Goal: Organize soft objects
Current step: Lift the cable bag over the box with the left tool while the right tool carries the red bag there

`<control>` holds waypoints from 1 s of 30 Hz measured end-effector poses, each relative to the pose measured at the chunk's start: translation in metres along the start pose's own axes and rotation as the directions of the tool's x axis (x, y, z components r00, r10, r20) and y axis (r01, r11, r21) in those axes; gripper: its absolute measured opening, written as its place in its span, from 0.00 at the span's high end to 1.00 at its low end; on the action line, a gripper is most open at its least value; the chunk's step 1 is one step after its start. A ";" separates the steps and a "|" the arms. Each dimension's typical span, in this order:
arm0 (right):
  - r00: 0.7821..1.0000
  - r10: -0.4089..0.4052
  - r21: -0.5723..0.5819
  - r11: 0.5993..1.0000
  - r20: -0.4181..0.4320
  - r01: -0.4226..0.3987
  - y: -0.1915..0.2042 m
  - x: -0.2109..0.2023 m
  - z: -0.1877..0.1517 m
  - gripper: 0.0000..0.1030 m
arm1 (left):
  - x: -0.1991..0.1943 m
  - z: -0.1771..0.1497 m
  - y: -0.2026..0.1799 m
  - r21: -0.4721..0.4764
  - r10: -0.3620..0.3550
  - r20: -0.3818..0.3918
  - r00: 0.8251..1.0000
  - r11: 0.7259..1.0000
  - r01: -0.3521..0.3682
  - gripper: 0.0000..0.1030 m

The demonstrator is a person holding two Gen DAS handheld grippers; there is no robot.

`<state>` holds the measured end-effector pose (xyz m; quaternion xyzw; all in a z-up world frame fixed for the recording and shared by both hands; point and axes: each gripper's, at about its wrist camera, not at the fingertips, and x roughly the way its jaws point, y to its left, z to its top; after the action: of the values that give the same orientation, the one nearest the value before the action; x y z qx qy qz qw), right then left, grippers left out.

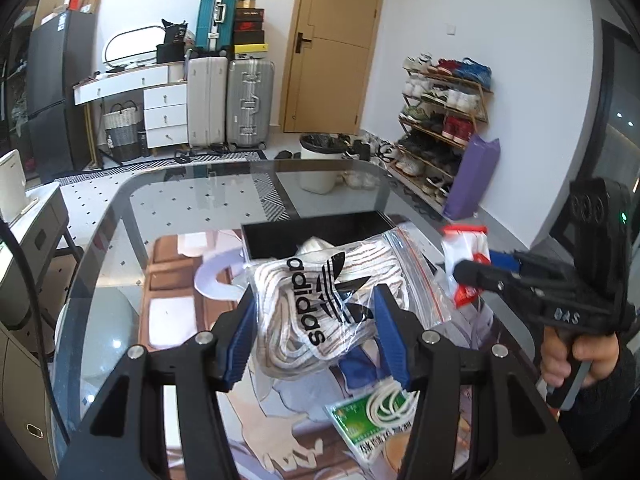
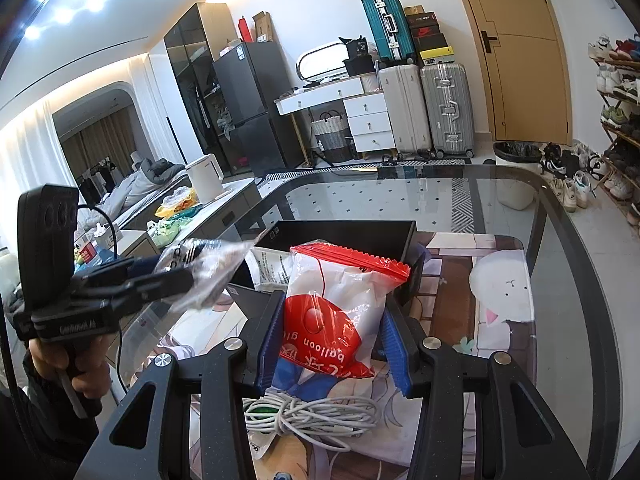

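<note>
Ribbed blue pads of the left gripper [image 1: 316, 336] pinch a crinkly clear zip bag [image 1: 332, 292] of white laces above the glass table [image 1: 120, 240], before the black box [image 1: 316, 232]

Right view: right gripper [image 2: 332, 344] squeezes a glossy red-white packet [image 2: 340, 308] over a coiled white cable [image 2: 312, 416]

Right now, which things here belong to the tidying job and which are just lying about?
Job: adidas zip bag, red-and-white packet, black box, white cable, green packet.
Lying about: suitcases, shoe rack, kettle.

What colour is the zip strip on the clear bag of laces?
Red, along the bag of laces; clearest in the left wrist view.
</note>
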<state>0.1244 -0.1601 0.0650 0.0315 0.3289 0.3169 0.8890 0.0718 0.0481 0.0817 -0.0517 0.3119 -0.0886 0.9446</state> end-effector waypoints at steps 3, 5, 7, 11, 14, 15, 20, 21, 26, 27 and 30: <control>1.000 -0.007 -0.009 1.000 0.000 0.007 0.001 0.003 0.004 0.56 | 0.004 0.006 0.003 -0.007 0.013 0.013 1.000 1.000 -0.013 0.47; 1.000 -0.007 -0.014 1.000 0.002 0.007 0.001 0.006 0.008 0.56 | 0.009 0.010 0.003 -0.006 0.026 0.024 0.999 1.000 -0.026 0.47; 1.000 -0.009 -0.019 1.000 0.004 0.009 0.000 0.008 0.012 0.56 | 0.015 0.014 0.005 -0.008 0.031 0.025 0.999 1.000 -0.030 0.47; 1.000 -0.010 -0.028 1.000 0.004 0.010 -0.002 0.013 0.020 0.56 | 0.027 0.020 0.009 -0.013 0.042 0.025 0.999 0.999 -0.042 0.47; 1.000 -0.016 -0.038 0.999 -0.005 0.015 -0.003 0.020 0.025 0.56 | 0.036 0.024 0.013 -0.021 0.048 0.023 0.999 0.999 -0.048 0.47; 1.000 -0.014 -0.041 0.999 -0.007 0.014 -0.004 0.022 0.027 0.56 | 0.039 0.025 0.013 -0.023 0.047 0.021 0.999 0.999 -0.047 0.47; 1.000 -0.014 -0.051 0.999 -0.019 0.013 -0.004 0.033 0.035 0.56 | 0.054 0.028 0.013 -0.018 0.056 0.011 0.998 0.998 -0.056 0.47; 1.000 -0.014 -0.051 0.999 -0.021 0.012 -0.005 0.035 0.035 0.56 | 0.057 0.029 0.014 -0.021 0.054 0.006 0.999 0.998 -0.054 0.47; 0.999 -0.009 -0.052 0.999 -0.040 0.007 -0.006 0.048 0.039 0.56 | 0.070 0.029 0.014 -0.016 0.055 -0.009 0.998 0.998 -0.055 0.47; 0.999 -0.007 -0.053 0.999 -0.045 0.004 -0.006 0.050 0.039 0.56 | 0.071 0.029 0.012 -0.016 0.056 -0.011 0.998 0.998 -0.056 0.47; 0.998 -0.004 -0.051 0.999 -0.055 0.001 -0.007 0.056 0.040 0.56 | 0.077 0.029 0.010 -0.007 0.056 -0.020 0.998 0.998 -0.056 0.47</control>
<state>0.1848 -0.1268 0.0625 -0.0003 0.3452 0.3250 0.8805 0.1514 0.0433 0.0588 -0.0456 0.3231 -0.0615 0.9433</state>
